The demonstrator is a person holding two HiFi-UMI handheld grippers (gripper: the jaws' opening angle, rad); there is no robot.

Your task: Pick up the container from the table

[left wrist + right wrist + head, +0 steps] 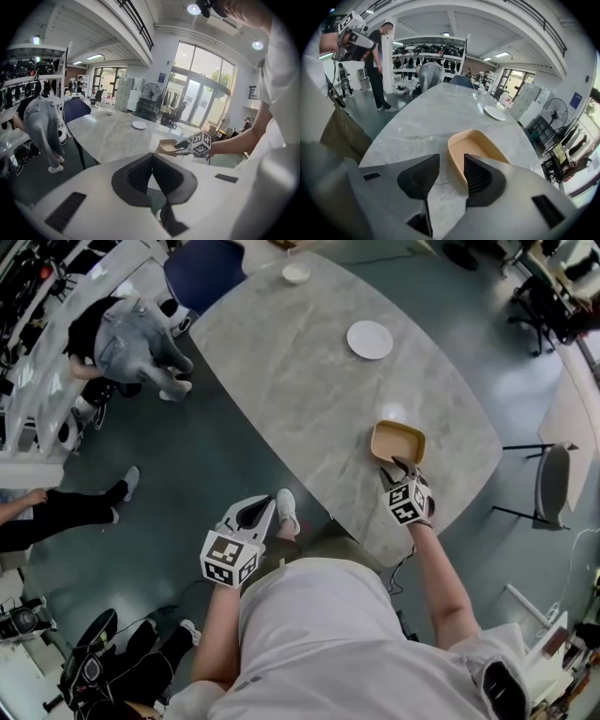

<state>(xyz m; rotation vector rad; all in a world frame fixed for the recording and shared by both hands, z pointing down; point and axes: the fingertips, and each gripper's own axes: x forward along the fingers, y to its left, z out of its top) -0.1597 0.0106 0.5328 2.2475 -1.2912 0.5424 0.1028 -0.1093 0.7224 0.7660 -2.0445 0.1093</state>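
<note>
The left gripper [253,514] hangs beyond the near edge of the table, over the floor, its jaws pressed together with nothing between them. The grey marble table [309,409] carries a white plate [369,339] towards its far end and a tan container [397,441] near its right edge. The right gripper [405,470] points down at the container with its jaws spread. One wall of the container stands between them, unpinched.

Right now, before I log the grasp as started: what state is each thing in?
Tan container: upright, empty, on the table, ungripped.
Right gripper: open, astride its near wall.
Left gripper: shut, empty.
White plate: empty.
Small bowl: contents unclear.
</note>
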